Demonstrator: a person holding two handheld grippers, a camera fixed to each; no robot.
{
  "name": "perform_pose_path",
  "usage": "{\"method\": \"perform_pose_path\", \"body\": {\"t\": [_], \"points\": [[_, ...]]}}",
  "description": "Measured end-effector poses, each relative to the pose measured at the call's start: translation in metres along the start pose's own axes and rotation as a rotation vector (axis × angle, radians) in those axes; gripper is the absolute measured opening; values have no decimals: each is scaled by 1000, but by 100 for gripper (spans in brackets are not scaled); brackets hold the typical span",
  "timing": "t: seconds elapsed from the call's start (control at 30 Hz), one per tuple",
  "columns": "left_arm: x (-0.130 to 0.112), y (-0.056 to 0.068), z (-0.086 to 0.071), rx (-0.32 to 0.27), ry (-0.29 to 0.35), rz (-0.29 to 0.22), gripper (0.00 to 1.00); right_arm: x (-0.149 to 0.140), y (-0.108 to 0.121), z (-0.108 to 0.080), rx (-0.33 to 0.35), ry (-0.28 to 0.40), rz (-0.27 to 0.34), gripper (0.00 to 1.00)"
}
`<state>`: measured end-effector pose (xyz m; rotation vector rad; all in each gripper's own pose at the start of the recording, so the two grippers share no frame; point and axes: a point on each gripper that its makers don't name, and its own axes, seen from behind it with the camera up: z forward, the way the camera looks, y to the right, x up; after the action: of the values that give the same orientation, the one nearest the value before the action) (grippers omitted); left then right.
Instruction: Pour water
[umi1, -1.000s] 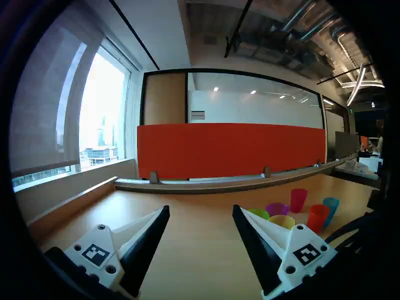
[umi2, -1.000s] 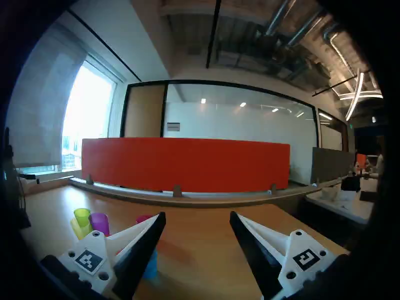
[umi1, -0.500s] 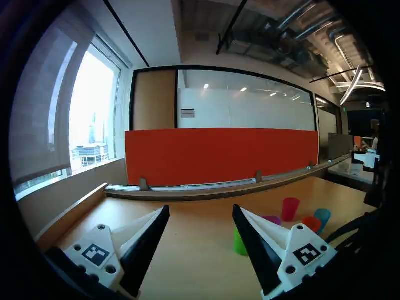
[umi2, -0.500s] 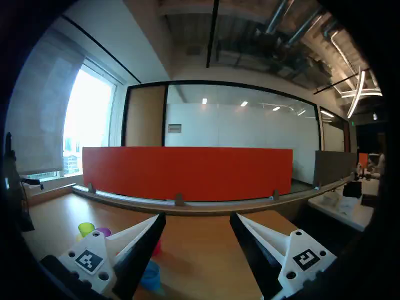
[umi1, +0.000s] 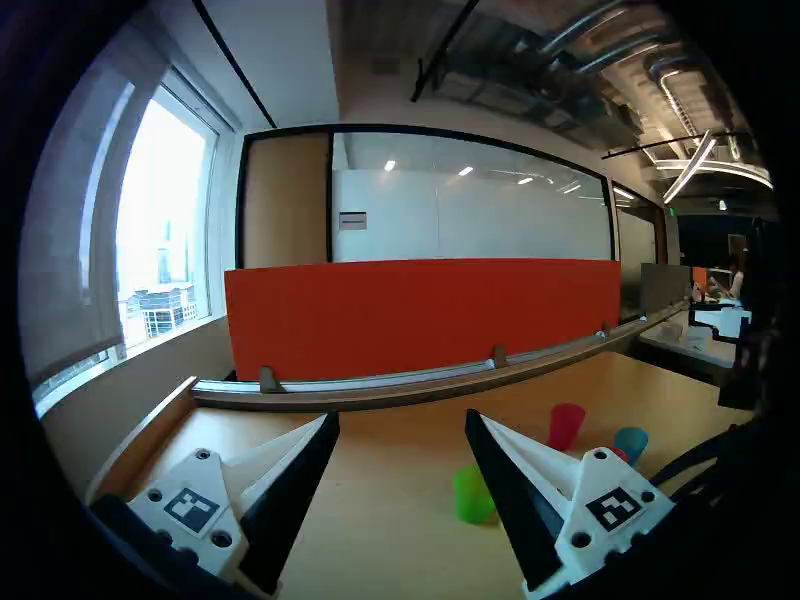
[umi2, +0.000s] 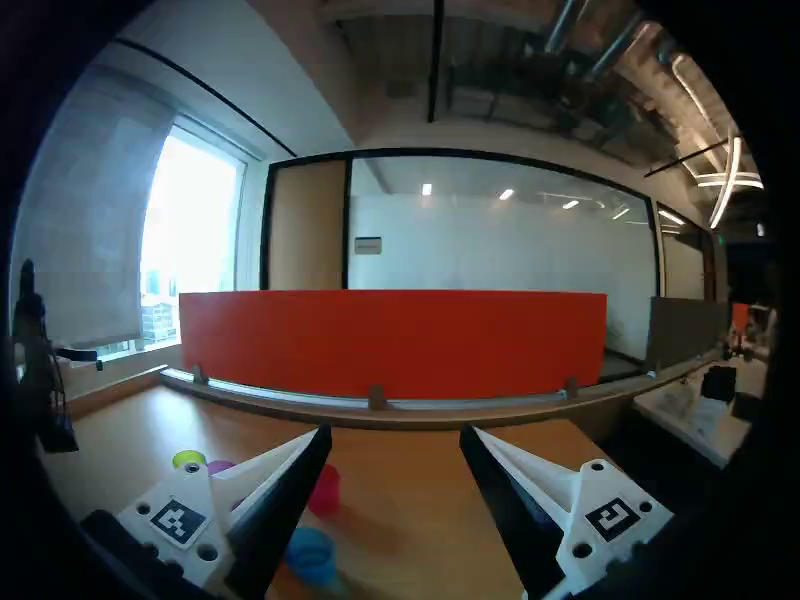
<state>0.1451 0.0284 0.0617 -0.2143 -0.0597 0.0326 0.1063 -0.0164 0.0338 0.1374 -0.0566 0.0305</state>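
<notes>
1. Left gripper view: the left gripper (umi1: 400, 415) hangs over the tabletop (umi1: 390, 520), jaws spread wide with nothing between them. At lower right stand a green cup (umi1: 472, 493), nearest, then a pink cup (umi1: 566, 425) and a blue cup (umi1: 630, 443), all upright.
2. Right gripper view: the right gripper (umi2: 395, 430) has its jaws parted and empty too. At lower left, the pink cup (umi2: 325, 488) and blue cup (umi2: 312, 555) peek out beside one finger. I can't tell which cup holds water.
3. These look like thin plastic tumblers, so probably light, slick, tapered and easily squashed or tipped. I'd pinch one across mid-wall, firmly but gently.
</notes>
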Motion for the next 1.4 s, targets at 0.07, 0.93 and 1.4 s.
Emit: {"method": "perform_pose_path", "body": {"t": [0.07,0.93,1.4], "points": [[4,3,3,-28,-5,18,93,4,-4,1,34,1,-13,100],[-2,54,33,-479,-210,214,93,-4,-59,-11,551,-270,-263,100],[-10,63,43,-560,-283,224,93,-13,-69,-11,636,-331,-357,100]]}}
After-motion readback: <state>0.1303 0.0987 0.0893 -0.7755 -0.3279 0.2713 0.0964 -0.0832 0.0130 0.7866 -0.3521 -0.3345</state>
